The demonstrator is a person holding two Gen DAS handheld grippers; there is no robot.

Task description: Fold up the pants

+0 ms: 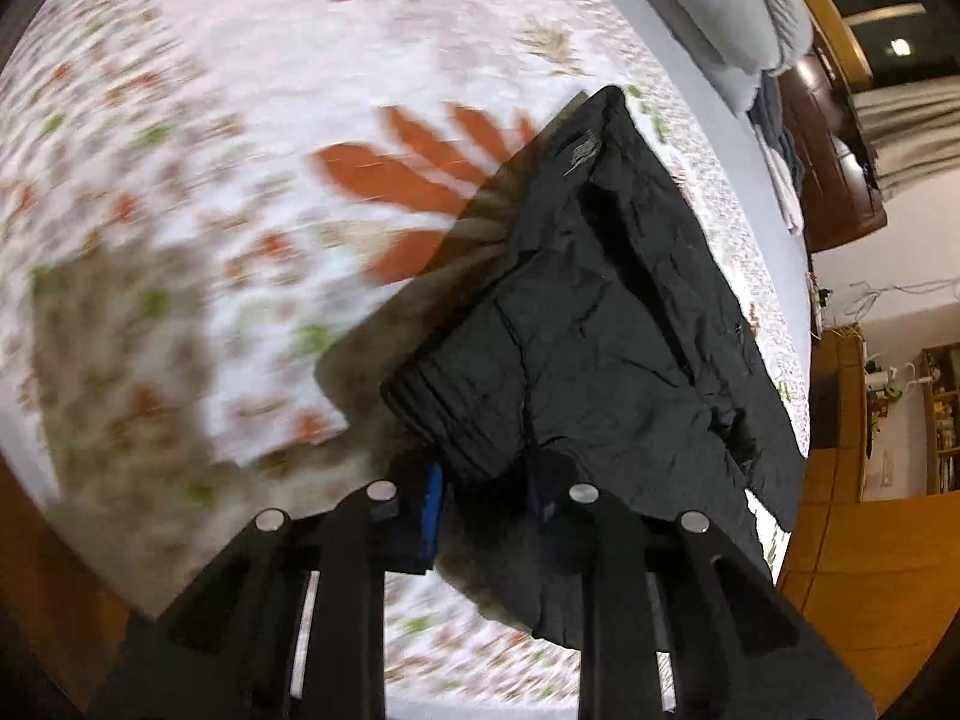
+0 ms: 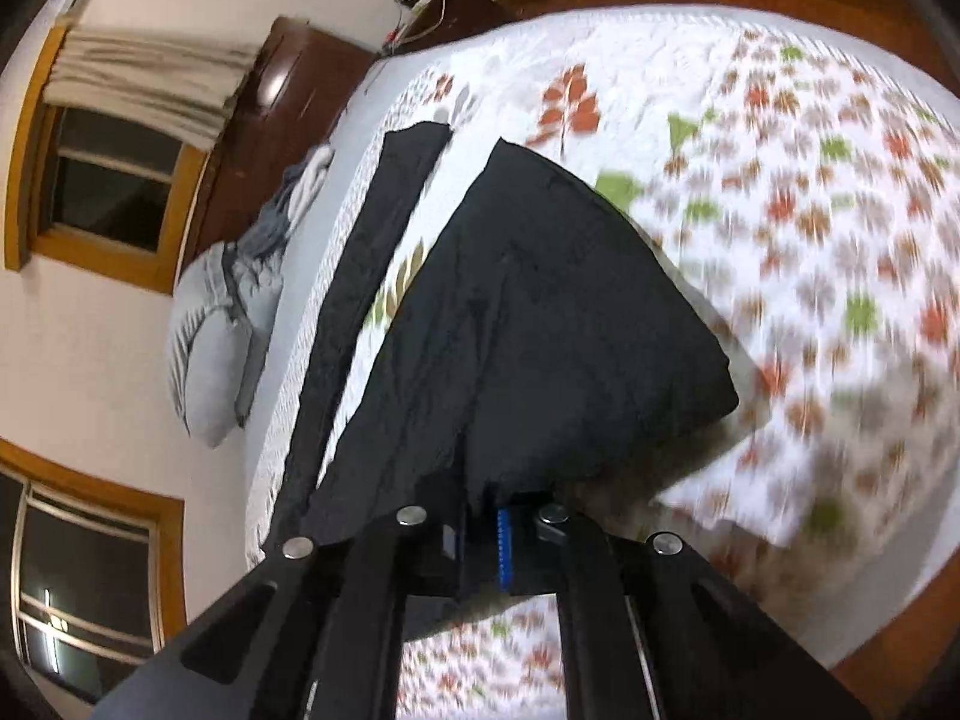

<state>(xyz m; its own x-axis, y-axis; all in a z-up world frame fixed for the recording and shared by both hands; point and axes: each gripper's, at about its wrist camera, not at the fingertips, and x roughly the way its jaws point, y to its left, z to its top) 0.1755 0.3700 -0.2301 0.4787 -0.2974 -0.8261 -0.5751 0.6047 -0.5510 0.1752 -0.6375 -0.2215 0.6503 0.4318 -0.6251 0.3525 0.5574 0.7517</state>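
The black pants hang lifted above a white bedspread with red and green leaf print. My left gripper is shut on the pants at their ribbed waistband edge. In the right wrist view my right gripper is shut on another edge of the pants, which drape away from it over the bedspread. A long black strip of the pants trails down on the left. Both backgrounds are motion-blurred.
Grey pillows lie at the head of the bed, also in the right wrist view. A dark wooden headboard and curtained window stand beyond. Wooden floor borders the bed.
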